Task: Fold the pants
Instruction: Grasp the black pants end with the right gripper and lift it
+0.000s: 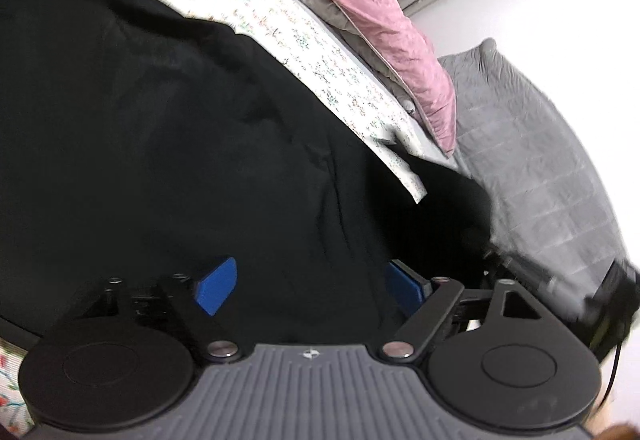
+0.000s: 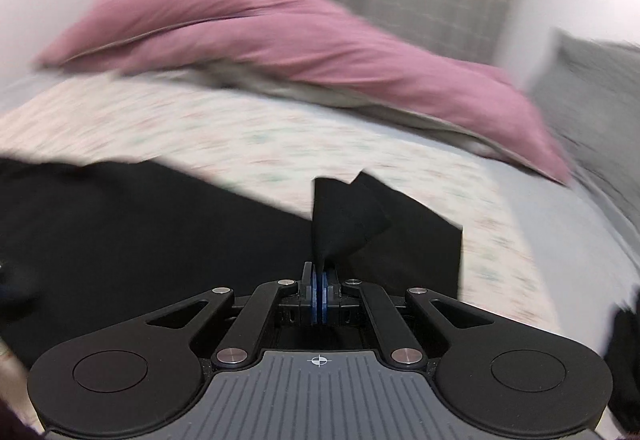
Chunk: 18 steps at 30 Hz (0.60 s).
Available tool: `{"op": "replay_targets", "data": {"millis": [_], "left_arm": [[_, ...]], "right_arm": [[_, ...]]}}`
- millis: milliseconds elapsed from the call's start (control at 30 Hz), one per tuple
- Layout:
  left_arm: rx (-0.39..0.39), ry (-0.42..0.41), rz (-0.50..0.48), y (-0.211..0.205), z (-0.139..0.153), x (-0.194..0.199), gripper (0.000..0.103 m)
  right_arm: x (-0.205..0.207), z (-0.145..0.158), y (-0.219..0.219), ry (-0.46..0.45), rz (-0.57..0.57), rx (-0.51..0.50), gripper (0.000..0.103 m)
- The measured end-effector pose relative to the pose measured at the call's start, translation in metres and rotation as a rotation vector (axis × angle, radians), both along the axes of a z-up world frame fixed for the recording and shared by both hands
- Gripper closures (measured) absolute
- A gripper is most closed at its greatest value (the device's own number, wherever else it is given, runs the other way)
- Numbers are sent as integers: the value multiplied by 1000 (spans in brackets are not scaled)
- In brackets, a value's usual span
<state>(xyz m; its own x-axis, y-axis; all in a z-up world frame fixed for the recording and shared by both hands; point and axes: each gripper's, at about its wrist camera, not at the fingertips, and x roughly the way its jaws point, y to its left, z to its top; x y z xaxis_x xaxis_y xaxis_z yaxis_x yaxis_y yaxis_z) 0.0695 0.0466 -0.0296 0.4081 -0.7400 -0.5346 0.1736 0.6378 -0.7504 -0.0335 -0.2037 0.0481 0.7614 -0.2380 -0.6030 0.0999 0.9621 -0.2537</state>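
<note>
On the bed [image 1: 304,40], black pants [image 1: 160,144] lay spread beside a pink pillow [image 1: 384,20]. Right hand-held gripper [image 2: 320,290] pinched a pants corner, lifted; thin hold might slip. Left hand-held gripper [image 1: 310,282] gaped wide, pinning nothing, so cloth could drag.
</note>
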Motion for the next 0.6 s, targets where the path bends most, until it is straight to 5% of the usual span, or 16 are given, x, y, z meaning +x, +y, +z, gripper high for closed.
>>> {"op": "replay_targets", "data": {"millis": [167,367,500,600], "left_arm": [[-71,71,24,5,-12,2,14],[-139,119,33,1,-17,9,20],[-154,138,31,-3,-18,14,20],[-165,152,38,-5,-20,18,20]], "right_arm": [[0,-29,66,92,186,-40,101],[-6,-54,97,151,233,-13,99],[-6,-61,103,152,203,-30,89],[-3,-61,101,144,176,-23,69]]}}
